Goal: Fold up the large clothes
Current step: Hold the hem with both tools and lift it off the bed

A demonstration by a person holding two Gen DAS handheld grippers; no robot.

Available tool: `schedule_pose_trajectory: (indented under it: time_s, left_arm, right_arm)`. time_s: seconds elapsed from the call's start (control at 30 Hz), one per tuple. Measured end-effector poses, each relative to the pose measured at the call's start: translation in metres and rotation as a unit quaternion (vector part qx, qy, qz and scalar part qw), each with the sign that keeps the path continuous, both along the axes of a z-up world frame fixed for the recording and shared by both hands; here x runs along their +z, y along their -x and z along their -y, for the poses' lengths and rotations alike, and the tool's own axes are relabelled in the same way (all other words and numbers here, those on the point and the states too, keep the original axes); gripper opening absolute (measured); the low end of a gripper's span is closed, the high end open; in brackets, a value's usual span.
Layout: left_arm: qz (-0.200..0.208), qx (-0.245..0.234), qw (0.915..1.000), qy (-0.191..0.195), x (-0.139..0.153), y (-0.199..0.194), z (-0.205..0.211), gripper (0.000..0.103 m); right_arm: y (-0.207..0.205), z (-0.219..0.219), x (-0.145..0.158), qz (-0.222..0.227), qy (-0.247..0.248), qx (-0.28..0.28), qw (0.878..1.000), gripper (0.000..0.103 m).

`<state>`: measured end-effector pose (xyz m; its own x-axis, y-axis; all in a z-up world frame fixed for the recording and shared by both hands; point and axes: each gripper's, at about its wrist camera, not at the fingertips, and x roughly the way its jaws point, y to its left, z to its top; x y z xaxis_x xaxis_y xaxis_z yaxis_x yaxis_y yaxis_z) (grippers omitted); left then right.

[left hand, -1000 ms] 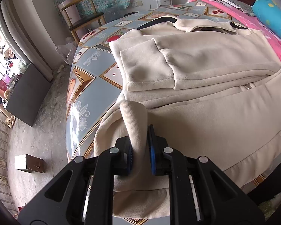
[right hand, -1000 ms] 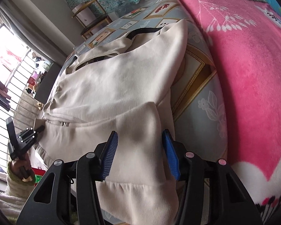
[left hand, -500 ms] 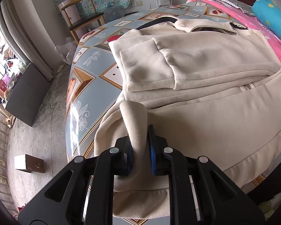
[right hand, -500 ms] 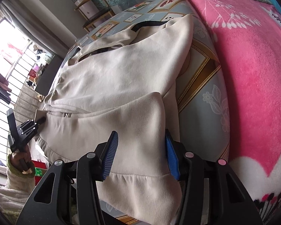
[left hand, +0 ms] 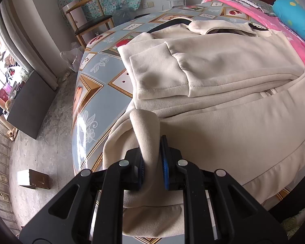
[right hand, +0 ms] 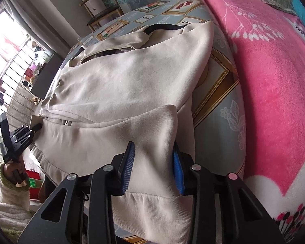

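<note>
The left hand-held gripper [left hand: 152, 160] is pinching a raised fold of the cream jacket's [left hand: 223, 122] ribbed hem tight between its blue pads, while the right hand-held gripper [right hand: 153, 167] is straddling the hem's other corner with its jaws wider, fabric bunching between them. Beyond them the jacket is lying spread across the patterned blue surface [left hand: 95, 105], one sleeve [left hand: 162, 75] folded over its chest, with a pink blanket [right hand: 274, 71] lying alongside and a wooden chair [left hand: 89, 20] standing farther back.
</note>
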<state>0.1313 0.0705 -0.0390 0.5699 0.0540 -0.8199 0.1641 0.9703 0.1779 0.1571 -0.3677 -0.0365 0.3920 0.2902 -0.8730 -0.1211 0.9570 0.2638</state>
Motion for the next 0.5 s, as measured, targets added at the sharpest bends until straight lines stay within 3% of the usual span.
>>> schedule_pose_trajectory:
  time_s: [0.27,0.4,0.5]
  left_arm:
    - [0.001,0.001,1.0000,0.000,0.000,0.000,0.000,0.014]
    - [0.004,0.001,1.0000,0.000,0.001,-0.001,0.000,0.014]
    - [0.009,-0.001,1.0000,-0.005,0.001,0.000,0.000,0.015]
  right_arm:
    - [0.007,-0.026,-0.001,0.030,0.103,0.007,0.994,0.023]
    - [0.017,-0.037,0.004,0.059,0.150,0.003,0.987,0.009]
    - [0.027,-0.048,0.010,0.084,0.184,0.000,0.979,0.007]
